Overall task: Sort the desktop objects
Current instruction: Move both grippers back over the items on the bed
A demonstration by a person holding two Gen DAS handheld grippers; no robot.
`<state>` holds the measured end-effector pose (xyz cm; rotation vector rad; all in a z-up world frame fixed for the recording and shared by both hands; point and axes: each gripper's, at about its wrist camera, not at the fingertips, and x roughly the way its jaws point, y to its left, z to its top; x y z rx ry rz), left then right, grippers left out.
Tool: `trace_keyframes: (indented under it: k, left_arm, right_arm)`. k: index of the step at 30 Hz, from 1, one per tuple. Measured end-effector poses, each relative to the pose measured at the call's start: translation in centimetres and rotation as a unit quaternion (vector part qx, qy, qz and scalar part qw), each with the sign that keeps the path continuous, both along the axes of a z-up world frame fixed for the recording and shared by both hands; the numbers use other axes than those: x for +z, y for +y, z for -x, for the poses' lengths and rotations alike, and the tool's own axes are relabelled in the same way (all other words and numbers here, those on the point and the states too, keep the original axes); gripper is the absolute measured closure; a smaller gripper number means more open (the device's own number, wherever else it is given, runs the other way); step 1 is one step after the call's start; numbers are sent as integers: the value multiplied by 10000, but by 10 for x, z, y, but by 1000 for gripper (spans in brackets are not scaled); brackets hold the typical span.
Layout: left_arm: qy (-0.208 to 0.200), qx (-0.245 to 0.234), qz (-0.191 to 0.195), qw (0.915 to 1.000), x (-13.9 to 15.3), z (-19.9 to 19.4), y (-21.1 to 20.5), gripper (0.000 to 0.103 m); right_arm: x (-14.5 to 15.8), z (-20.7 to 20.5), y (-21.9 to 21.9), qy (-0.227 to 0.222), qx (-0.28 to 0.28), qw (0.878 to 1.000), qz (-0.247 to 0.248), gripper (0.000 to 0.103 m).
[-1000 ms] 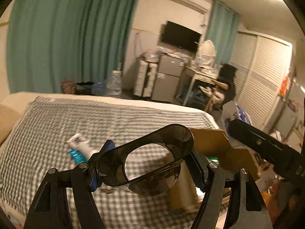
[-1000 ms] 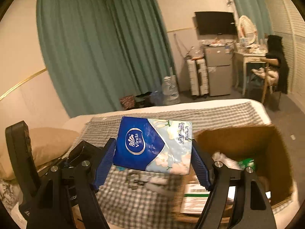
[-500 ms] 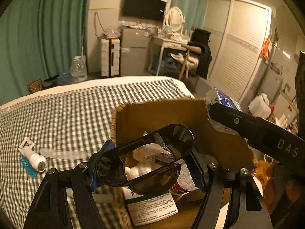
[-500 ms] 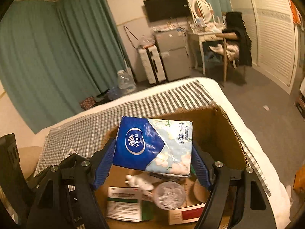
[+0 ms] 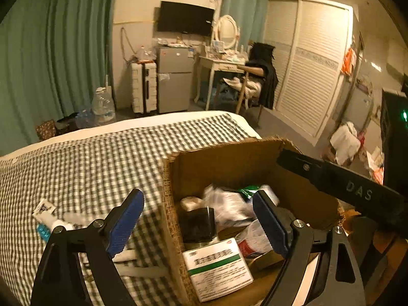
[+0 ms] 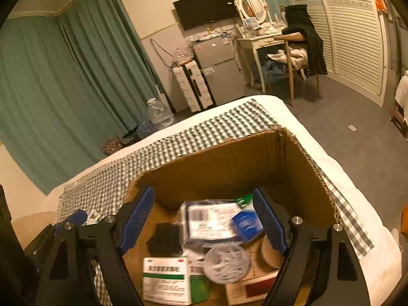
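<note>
An open cardboard box (image 5: 224, 163) (image 6: 229, 163) sits on the checked cloth at the bed's right end. My left gripper (image 5: 199, 225) is open and empty above the box's left wall. A dark plastic cup (image 5: 196, 224) lies inside the box below it. My right gripper (image 6: 204, 220) is open and empty over the box. The blue and white tissue pack (image 6: 216, 220) lies blurred inside, on other items. The box also holds a green-and-white medicine carton (image 6: 165, 280) and a round clear lid (image 6: 225, 260).
A small tube with a white cap (image 5: 48, 216) and flat white strips (image 5: 142, 271) lie on the checked cloth (image 5: 89, 168) left of the box. The right gripper's black arm (image 5: 344, 191) crosses the box's right side. The bed edge drops to the floor (image 6: 357, 140) on the right.
Both grippers opened over the box. The dark cup left the left gripper and the tissue pack left the right gripper; both now lie inside the box.
</note>
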<state>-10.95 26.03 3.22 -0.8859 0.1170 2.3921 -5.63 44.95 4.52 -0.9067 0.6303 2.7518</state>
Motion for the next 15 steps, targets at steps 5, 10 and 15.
trace_keyframes:
  k: [5, 10, 15]
  left_arm:
    - [54, 610, -139, 9980, 11, 3, -74, 13]
    - [206, 1564, -78, 9874, 8, 12, -176, 5]
    - [64, 2449, 170, 9694, -26, 14, -257, 5]
  right_arm:
    - [12, -7, -37, 210, 401, 9989, -107, 23]
    - [15, -7, -103, 437, 1114, 9925, -229, 23]
    - [-5, 16, -165, 339, 1712, 9841, -320, 23]
